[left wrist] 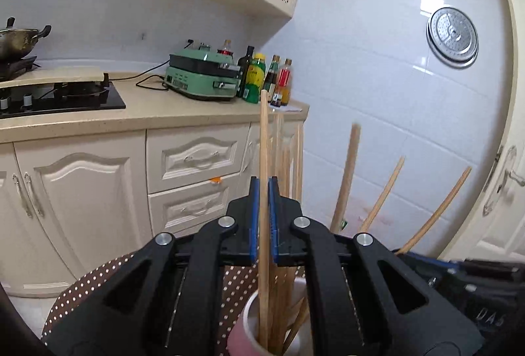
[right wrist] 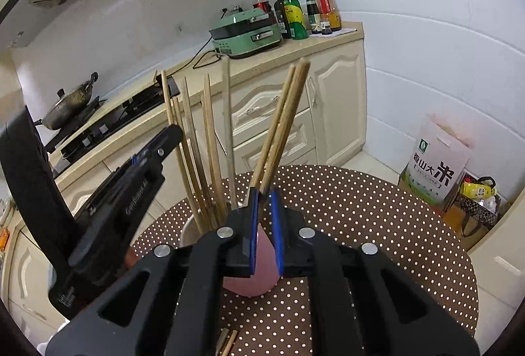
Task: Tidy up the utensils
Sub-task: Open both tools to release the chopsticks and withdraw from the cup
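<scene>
Left wrist view: left gripper [left wrist: 264, 192] at centre pinches one chopstick [left wrist: 263, 139] mid-shaft above the pink cup [left wrist: 241, 328], lower centre. Light, stiff, slippery wood; likely best gripped mid-length.

Right wrist view: right gripper [right wrist: 264, 197], centre, jaws opening, two chopsticks [right wrist: 282, 123] between them.

White tiled walls [left wrist: 377, 67], cream cabinets [left wrist: 82, 192], beige countertop [left wrist: 157, 106], polka-dot tablecloth [right wrist: 377, 218]

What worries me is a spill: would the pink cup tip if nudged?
Probably easily: the pink cup looks small and light, and the chopsticks in it rise far above its rim, likely making it top-heavy. The tablecloth might grip its base, hindering sliding.
</scene>
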